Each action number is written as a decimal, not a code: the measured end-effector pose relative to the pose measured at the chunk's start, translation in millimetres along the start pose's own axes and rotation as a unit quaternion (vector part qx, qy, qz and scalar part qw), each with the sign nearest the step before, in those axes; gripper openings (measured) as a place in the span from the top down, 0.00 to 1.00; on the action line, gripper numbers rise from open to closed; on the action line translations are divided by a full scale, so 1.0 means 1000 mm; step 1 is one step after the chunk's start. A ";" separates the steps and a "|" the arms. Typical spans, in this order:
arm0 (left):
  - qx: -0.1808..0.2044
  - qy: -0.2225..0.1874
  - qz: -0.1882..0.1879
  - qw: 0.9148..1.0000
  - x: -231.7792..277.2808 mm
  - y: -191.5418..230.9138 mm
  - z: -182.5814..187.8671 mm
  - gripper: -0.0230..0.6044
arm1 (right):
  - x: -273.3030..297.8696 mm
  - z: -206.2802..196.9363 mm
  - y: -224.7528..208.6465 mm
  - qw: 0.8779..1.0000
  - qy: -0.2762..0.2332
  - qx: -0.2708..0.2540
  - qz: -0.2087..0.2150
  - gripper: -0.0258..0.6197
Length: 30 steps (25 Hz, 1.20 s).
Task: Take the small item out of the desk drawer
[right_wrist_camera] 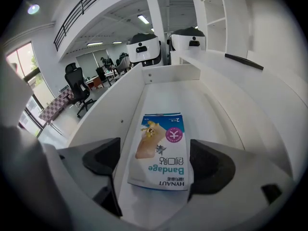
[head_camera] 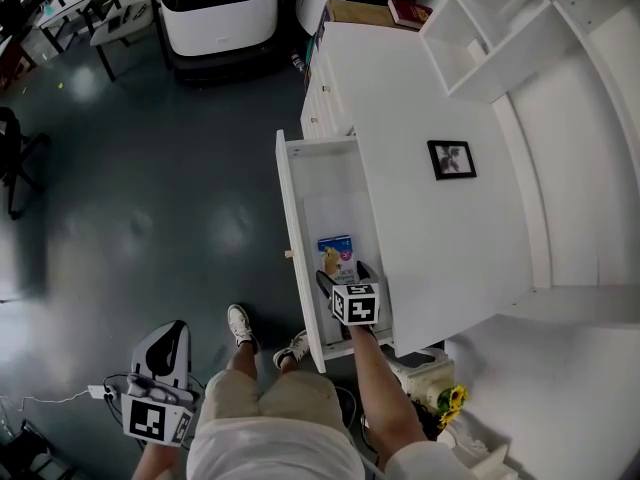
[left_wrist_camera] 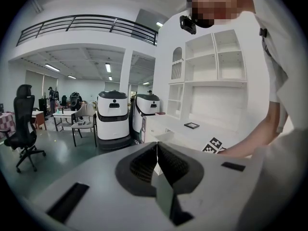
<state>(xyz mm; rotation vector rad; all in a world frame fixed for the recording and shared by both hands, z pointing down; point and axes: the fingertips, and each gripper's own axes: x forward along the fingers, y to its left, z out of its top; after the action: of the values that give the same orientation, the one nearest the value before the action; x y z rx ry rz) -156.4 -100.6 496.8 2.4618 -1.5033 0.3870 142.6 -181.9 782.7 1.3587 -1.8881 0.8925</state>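
The white desk drawer (head_camera: 285, 228) is pulled out toward me. Inside it lies a small flat bandage pack (head_camera: 337, 251), blue and white with printed lettering. My right gripper (head_camera: 345, 273) reaches steeply down into the drawer, open wide. In the right gripper view the pack (right_wrist_camera: 161, 150) lies flat on the drawer floor between the two dark pads (right_wrist_camera: 211, 165), with a gap on the left side, and is not lifted. My left gripper (head_camera: 172, 336) hangs low at my left side, away from the desk. It (left_wrist_camera: 157, 160) is shut with nothing in it.
A small framed picture (head_camera: 451, 159) lies on the white desk top (head_camera: 420, 98), and white shelving (head_camera: 480, 28) stands behind it. Two white machines (head_camera: 215, 8) stand on the dark floor beyond the desk. An office chair (left_wrist_camera: 24, 124) and tables stand farther off.
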 end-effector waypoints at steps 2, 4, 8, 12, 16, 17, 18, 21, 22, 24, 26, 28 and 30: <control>-0.002 0.006 -0.002 1.000 -0.001 0.000 -0.005 0.94 | 0.003 -0.003 -0.002 1.000 0.005 -0.002 -0.004 0.28; -0.005 0.010 -0.002 1.000 -0.003 0.001 -0.009 0.94 | 0.006 -0.002 -0.003 1.000 0.005 -0.003 -0.007 0.28; -0.009 0.014 -0.001 1.000 -0.004 0.003 -0.012 0.94 | 0.012 -0.004 -0.004 1.000 0.017 -0.002 -0.012 0.28; -0.010 0.013 -0.001 1.000 -0.006 0.005 -0.013 0.94 | 0.016 -0.008 -0.009 1.000 0.024 0.004 -0.020 0.28; -0.013 0.016 -0.002 1.000 -0.009 0.007 -0.018 0.94 | 0.017 -0.007 -0.008 0.999 0.030 0.007 -0.018 0.28; -0.013 0.016 -0.002 1.000 -0.009 0.007 -0.018 0.94 | 0.018 -0.007 -0.008 0.999 0.032 0.007 -0.018 0.28; -0.014 0.017 -0.003 1.000 -0.009 0.008 -0.018 0.94 | 0.019 -0.006 -0.007 0.999 0.033 0.007 -0.018 0.28; -0.014 0.018 -0.003 1.000 -0.010 0.009 -0.018 0.94 | 0.022 -0.006 -0.008 0.999 0.041 0.003 -0.020 0.28; -0.015 0.019 -0.002 1.000 -0.010 0.009 -0.019 0.94 | 0.023 -0.007 -0.008 0.999 0.045 0.002 -0.022 0.28; -0.015 0.021 -0.001 1.000 -0.011 0.011 -0.021 0.94 | 0.026 -0.009 -0.009 0.998 0.051 0.001 -0.024 0.28; -0.015 0.021 -0.001 1.000 -0.011 0.012 -0.022 0.94 | 0.028 -0.012 -0.009 0.998 0.056 -0.004 -0.027 0.28; -0.016 0.022 -0.002 1.000 -0.010 0.011 -0.022 0.94 | 0.029 -0.013 -0.011 0.998 0.056 -0.008 -0.033 0.28; -0.016 0.023 -0.005 1.000 -0.009 0.011 -0.023 0.94 | 0.028 -0.012 -0.012 0.998 0.053 -0.006 -0.037 0.28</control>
<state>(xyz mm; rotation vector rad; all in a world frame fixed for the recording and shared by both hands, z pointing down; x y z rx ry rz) -172.9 -90.6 516.0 2.4174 -1.4681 0.4127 147.9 -189.3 814.4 1.3373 -1.7493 0.8968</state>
